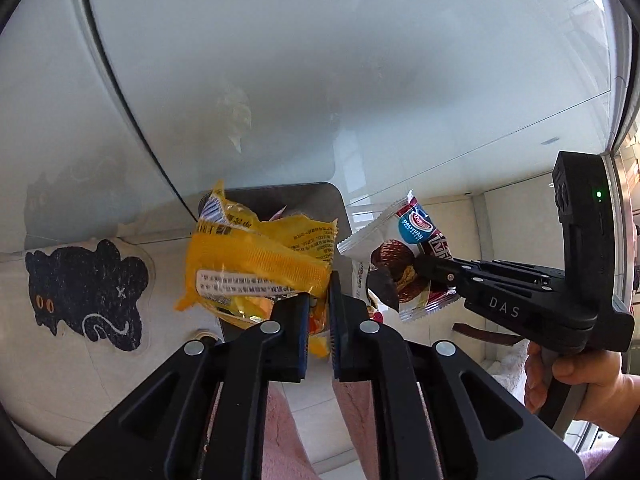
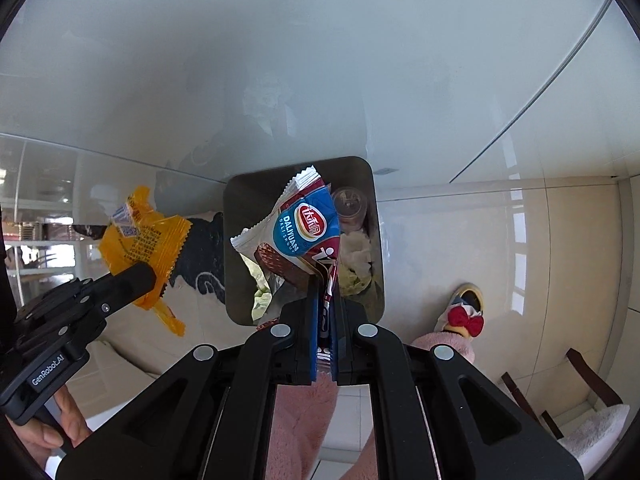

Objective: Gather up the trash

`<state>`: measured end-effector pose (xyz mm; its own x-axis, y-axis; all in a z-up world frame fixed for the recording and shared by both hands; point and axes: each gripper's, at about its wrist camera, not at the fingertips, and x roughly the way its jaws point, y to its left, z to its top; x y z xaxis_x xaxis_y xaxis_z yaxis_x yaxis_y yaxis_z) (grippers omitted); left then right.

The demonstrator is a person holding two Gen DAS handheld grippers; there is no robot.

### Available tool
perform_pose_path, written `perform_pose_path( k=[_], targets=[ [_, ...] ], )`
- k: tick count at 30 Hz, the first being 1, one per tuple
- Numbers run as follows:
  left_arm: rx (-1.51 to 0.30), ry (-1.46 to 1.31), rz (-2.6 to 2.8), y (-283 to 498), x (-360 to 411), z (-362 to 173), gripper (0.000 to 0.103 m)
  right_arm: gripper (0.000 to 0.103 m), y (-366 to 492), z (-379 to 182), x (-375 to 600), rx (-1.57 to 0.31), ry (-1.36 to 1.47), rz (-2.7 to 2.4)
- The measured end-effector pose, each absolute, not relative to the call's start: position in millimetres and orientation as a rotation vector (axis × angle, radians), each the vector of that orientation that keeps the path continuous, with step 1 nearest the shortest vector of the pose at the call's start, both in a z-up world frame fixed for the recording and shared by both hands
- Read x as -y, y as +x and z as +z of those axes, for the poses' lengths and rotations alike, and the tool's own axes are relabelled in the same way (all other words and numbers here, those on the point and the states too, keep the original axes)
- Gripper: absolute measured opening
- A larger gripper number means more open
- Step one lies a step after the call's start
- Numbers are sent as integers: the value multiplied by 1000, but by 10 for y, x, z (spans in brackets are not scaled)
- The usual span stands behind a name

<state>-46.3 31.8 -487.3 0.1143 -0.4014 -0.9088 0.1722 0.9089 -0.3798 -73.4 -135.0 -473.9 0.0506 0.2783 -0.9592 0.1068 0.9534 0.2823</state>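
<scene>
Left gripper (image 1: 320,308) clenched the yellow wrapper (image 1: 256,264) beside the bin (image 2: 236,208); right gripper (image 2: 325,320) pinched the chocolate wrapper (image 2: 300,232) above it; releasing left risked missing

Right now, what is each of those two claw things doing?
Left gripper: fingers closed on the yellow wrapper.
Right gripper: fingers closed on the red and blue snack wrapper.

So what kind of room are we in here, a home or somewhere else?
Probably a home, perhaps a dining area. A glass tabletop stands over pale floor tiles, with a small trash bin and a cat-shaped mat on the floor, and a fluffy slipper in view.
</scene>
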Motion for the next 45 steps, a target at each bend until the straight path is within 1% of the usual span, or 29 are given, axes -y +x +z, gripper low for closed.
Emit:
perform_pose_path(
  k=[1,2,6,8,10,16,17,18,19,20,25,28,30,31,33,35,37,39,40,45],
  targets=[
    [-1402,-196,-422,-444,-310,-4904,10,9,-730,-4750,1307,-1528,306,133],
    [-1409,-191,-419,-423,-290,-4918,14,9,-722,-4774,1293,-1537,303,131],
    [-1415,-190,-420,-389,-271,-4916,24,9,-674,-4870,1273,-1550,299,135],
    [-1410,-197,-417,-383,-298,-4892,38,9,-652,-4906,1271,-1559,299,144],
    [-1410,-209,-413,-377,-340,-4861,44,9,-638,-4918,1259,-1571,295,151],
    [-1408,-254,-391,-390,-540,-4784,48,11,-591,-5010,1204,-1593,311,164],
    [-1406,-259,-390,-393,-563,-4768,49,14,-586,-5019,1187,-1596,313,169],
    [-1404,-266,-392,-398,-579,-4739,49,27,-583,-5030,1173,-1597,318,173],
    [-1401,-268,-392,-402,-579,-4701,49,36,-582,-5024,1163,-1595,326,177],
    [-1400,-268,-394,-405,-577,-4667,49,51,-582,-5009,1159,-1587,331,174],
    [-1384,-267,-395,-387,-657,-4610,50,51,-581,-4984,1121,-1580,343,171],
    [-1378,-261,-393,-409,-690,-4546,55,57,-607,-4917,1125,-1587,340,172],
    [-1374,-243,-395,-448,-684,-4456,62,71,-640,-4804,1145,-1580,319,169],
    [-1373,-235,-399,-475,-686,-4401,67,75,-669,-4721,1160,-1574,298,171],
    [-1369,-220,-410,-533,-678,-4255,71,90,-732,-4531,1192,-1566,255,191],
    [-1357,-205,-417,-594,-654,-4063,80,97,-794,-4306,1250,-1547,207,208],
    [-1335,-193,-426,-648,-642,-3846,84,97,-842,-4030,1336,-1515,159,221],
    [-1301,-184,-431,-698,-630,-3591,90,100,-871,-3724,1441,-1478,115,221],
    [-1287,-174,-427,-718,-624,-3445,95,100,-879,-3570,1491,-1462,97,219],
    [-1208,-157,-399,-763,-602,-2757,95,100,-896,-2792,1669,-1375,36,208]
  ],
)
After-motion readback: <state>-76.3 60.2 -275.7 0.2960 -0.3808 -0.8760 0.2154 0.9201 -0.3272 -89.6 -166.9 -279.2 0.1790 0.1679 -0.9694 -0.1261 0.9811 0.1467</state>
